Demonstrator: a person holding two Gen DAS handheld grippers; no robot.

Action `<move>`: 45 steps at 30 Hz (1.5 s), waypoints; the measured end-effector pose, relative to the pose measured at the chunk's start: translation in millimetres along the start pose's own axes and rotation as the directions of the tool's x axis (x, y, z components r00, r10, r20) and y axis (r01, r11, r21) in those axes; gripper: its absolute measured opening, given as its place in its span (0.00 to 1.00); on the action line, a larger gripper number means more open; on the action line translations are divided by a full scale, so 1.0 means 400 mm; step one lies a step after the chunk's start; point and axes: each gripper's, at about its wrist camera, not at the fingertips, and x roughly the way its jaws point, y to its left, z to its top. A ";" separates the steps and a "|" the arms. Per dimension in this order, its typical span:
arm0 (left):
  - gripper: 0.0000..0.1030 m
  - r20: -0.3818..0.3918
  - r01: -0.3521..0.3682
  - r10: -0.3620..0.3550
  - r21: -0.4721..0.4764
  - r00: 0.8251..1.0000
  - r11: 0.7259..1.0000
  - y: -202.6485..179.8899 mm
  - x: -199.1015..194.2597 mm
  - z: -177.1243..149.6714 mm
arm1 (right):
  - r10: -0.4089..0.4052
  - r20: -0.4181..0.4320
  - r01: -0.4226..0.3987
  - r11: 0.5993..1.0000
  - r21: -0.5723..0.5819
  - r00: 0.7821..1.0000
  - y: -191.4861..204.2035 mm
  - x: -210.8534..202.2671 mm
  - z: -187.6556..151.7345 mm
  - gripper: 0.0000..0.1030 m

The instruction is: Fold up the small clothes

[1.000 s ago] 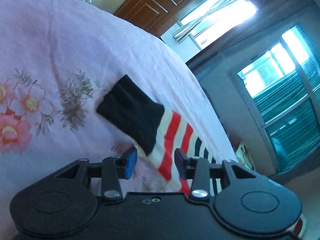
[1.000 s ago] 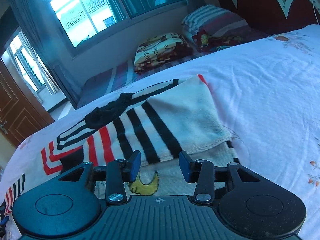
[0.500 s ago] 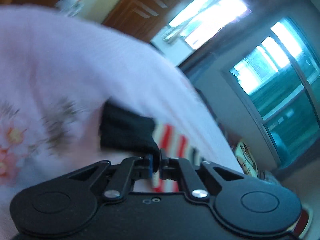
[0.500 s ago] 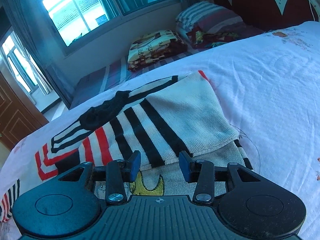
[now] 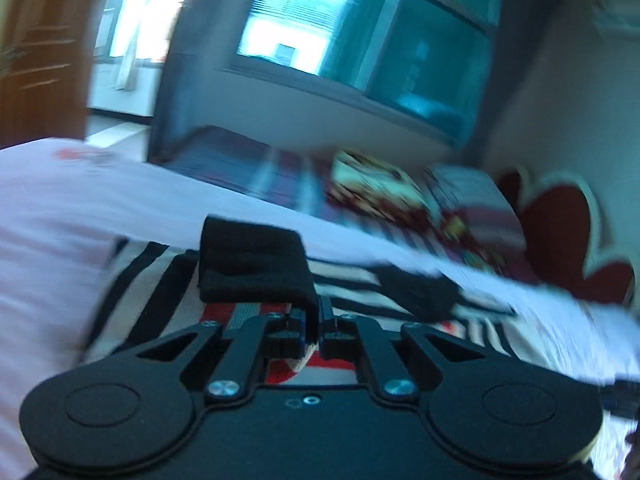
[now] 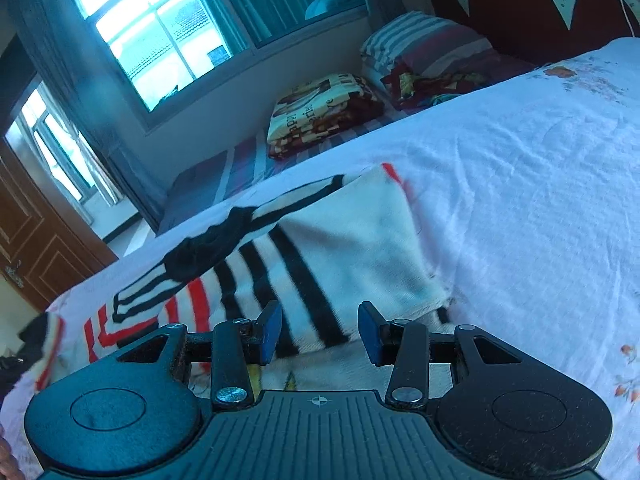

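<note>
Item: striped knit sweater (image 6: 320,248), small, cream with black and red bands and black trim, lying on the pale floral sheet (image 6: 520,184) of a bed, one half already laid over the other. Black cuff (image 5: 252,268) of one sleeve is raised above the body of the garment, pinched at its near edge by the left gripper (image 5: 314,320), whose jaws are pressed together on the fabric. Right gripper (image 6: 318,332) hangs just above the folded hem, jaws spread, nothing between them. Handling, as judged: light, soft and limp; the knit looks thick enough to give the pads purchase but will sag and stretch when lifted by one point, and loose stitches may snag. Not fragile, not slippery. Best holds: ribbed cuffs, hem corners and shoulder seams, where the fabric is doubled; a mid-panel pinch would likely bunch it. Surroundings: folded blanket (image 6: 324,108), pillows (image 6: 424,40), headboard (image 6: 520,4), window (image 6: 160,28).
</note>
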 end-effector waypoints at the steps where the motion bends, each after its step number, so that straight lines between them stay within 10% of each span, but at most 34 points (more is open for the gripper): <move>1: 0.04 -0.014 0.010 -0.010 0.028 1.000 1.000 -0.050 0.025 -0.009 | 0.003 0.004 -0.003 1.000 0.013 1.000 -0.015 0.000 0.009 0.42; 11: 0.06 -0.176 0.079 -0.021 0.334 0.984 0.939 -0.333 0.183 -0.115 | 0.045 0.017 -0.046 0.996 0.073 0.999 -0.138 -0.034 0.056 0.42; 17: 0.67 -0.207 0.196 -0.120 0.401 0.971 0.895 -0.442 0.193 -0.185 | 0.062 0.005 -0.062 0.991 0.119 0.998 -0.185 -0.041 0.065 0.42; 21: 0.57 -0.151 0.180 -0.134 0.351 0.979 0.919 -0.397 0.124 -0.195 | 0.123 -0.009 -0.121 0.987 0.108 0.992 -0.155 -0.020 0.067 0.42; 25: 0.55 -0.067 0.008 0.014 0.314 0.998 0.949 -0.238 0.012 -0.215 | 0.235 -0.059 -0.230 0.969 0.090 0.970 -0.081 0.033 0.046 0.42; 32: 0.55 -0.026 -0.245 0.268 0.327 0.963 0.913 -0.002 -0.090 -0.203 | 0.255 -0.152 -0.242 0.965 0.096 0.955 0.016 0.187 0.007 0.42; 37: 0.53 -0.034 -0.265 0.293 0.334 0.956 0.905 0.057 -0.051 -0.179 | 0.210 -0.165 -0.216 0.976 -0.018 0.964 0.084 0.239 0.008 0.41; 38: 0.51 -0.032 -0.264 0.290 0.331 0.956 0.906 0.063 -0.055 -0.177 | 0.190 -0.168 -0.203 0.977 -0.066 0.967 0.104 0.243 0.005 0.12; 39: 0.51 -0.030 -0.259 0.284 0.325 0.958 0.910 0.065 -0.053 -0.172 | 0.167 -0.175 -0.189 0.975 -0.114 0.970 0.121 0.248 0.002 0.06; 45: 0.49 -0.012 -0.223 0.240 0.325 0.971 0.919 0.050 -0.043 -0.162 | 0.127 -0.023 -0.128 0.958 -0.258 0.992 0.155 0.156 0.018 0.06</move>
